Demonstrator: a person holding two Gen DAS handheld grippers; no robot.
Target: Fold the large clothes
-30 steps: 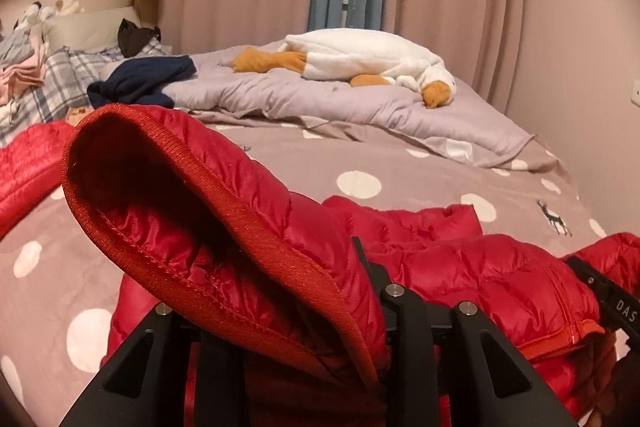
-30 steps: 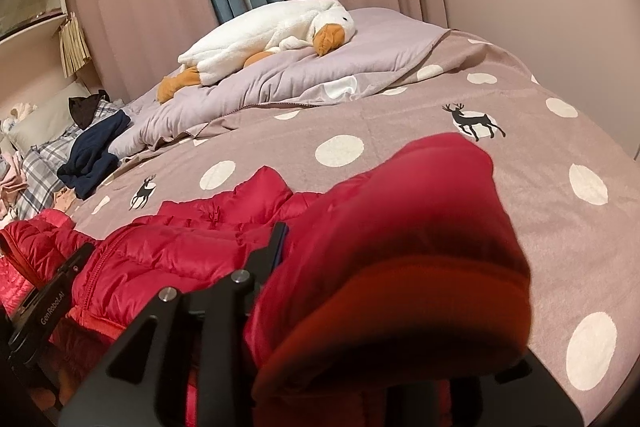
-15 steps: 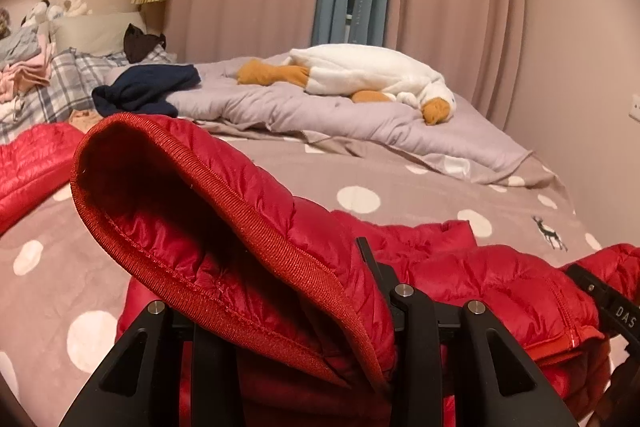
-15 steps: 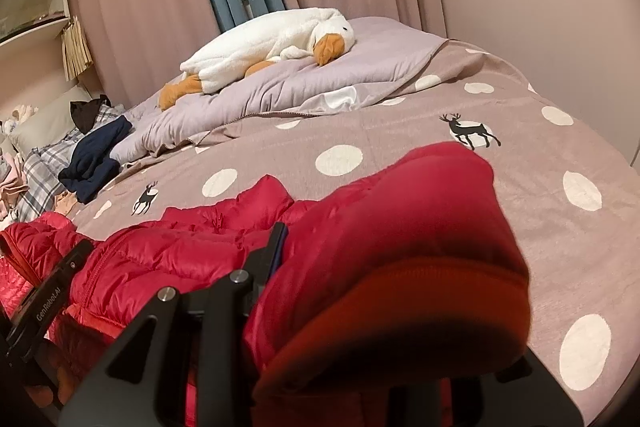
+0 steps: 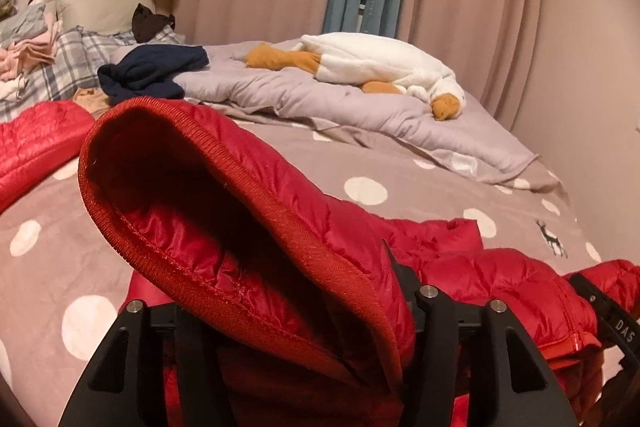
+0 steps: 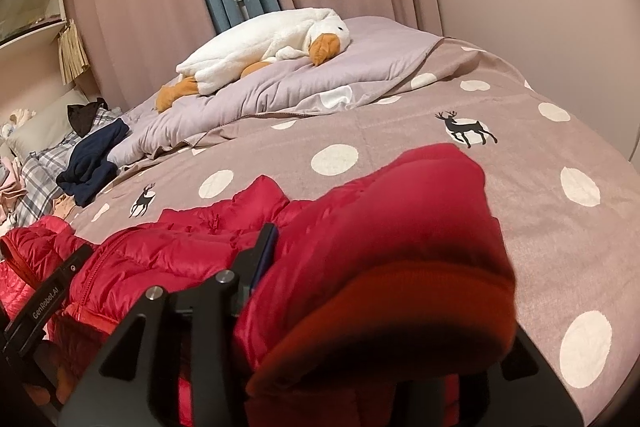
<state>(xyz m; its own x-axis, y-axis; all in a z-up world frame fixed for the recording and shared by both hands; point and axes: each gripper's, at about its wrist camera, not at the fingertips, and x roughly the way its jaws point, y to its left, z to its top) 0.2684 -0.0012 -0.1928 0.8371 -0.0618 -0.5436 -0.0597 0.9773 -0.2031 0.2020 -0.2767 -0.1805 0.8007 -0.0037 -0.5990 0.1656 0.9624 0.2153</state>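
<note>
Jacket: we see the red puffer jacket (image 5: 500,279) lying on the dotted bedspread (image 5: 360,163), its near edge lifted.
Left gripper (image 5: 304,323): pinching a ribbed hem corner.
Right gripper (image 6: 360,307): pinching the other corner.
Handling: we judge it light, puffy, slippery.
Hold: the ribbed hem (image 5: 256,195), less slick than the shell.

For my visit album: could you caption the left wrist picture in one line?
Left tongs shut on a red puffer jacket over a polka-dot bedspread, plush goose beyond.
</note>
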